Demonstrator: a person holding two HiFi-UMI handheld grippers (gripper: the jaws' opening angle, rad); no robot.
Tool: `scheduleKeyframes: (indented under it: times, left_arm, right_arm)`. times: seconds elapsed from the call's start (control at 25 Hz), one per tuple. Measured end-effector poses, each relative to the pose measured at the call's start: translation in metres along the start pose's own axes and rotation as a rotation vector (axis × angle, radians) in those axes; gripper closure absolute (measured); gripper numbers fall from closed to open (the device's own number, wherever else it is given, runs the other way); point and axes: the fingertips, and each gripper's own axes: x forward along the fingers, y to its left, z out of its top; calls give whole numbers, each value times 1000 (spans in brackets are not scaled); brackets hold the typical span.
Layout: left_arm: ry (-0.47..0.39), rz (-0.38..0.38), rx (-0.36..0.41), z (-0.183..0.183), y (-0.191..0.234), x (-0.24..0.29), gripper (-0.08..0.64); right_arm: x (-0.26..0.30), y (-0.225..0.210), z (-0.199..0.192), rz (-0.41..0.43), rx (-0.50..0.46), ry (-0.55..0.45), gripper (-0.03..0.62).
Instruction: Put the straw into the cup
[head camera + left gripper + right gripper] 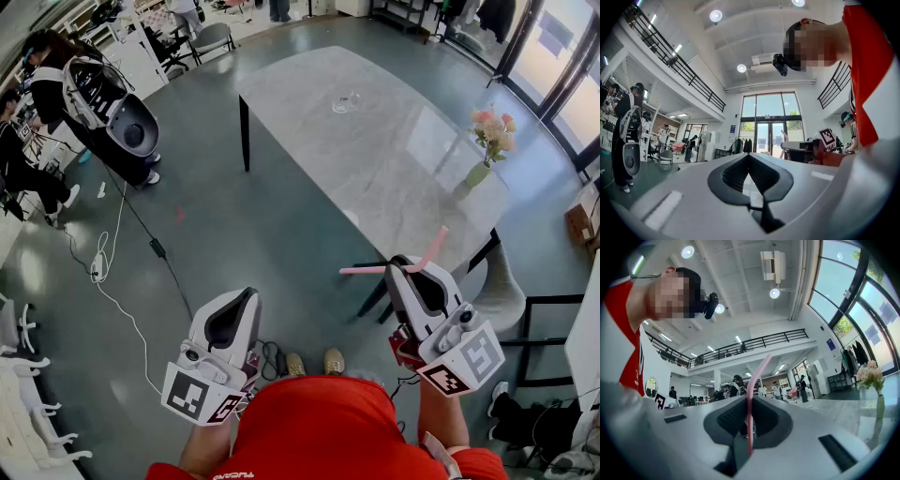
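My right gripper is shut on a pink bendy straw, held in the air near the table's near corner. In the right gripper view the straw stands upright between the pads and bends to the right at its top. A small clear cup stands far off on the grey marble table, next to a small flat clear piece. My left gripper hangs over the floor left of the table, jaws together with nothing in them.
A vase of flowers stands at the table's right edge, also in the right gripper view. A pale chair is by the near right corner. Cables trail over the floor. People and equipment are at the far left.
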Motion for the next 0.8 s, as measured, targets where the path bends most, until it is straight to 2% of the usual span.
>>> scheduleKeyframes:
  times: [0.36,0.6,0.8]
  left_arm:
    - [-9,-27,-3,3,-2,-6,554]
    - [-10,-52,-12,5,-10,-12,554]
    - [-12,-74,-17,5,-19,-5,554]
  right_arm:
    - [-2,11,1,-10,-6,4,568]
    - [-11,17,8,-26,44,-27,568]
    - [-18,12,12,-44,38,-27,568]
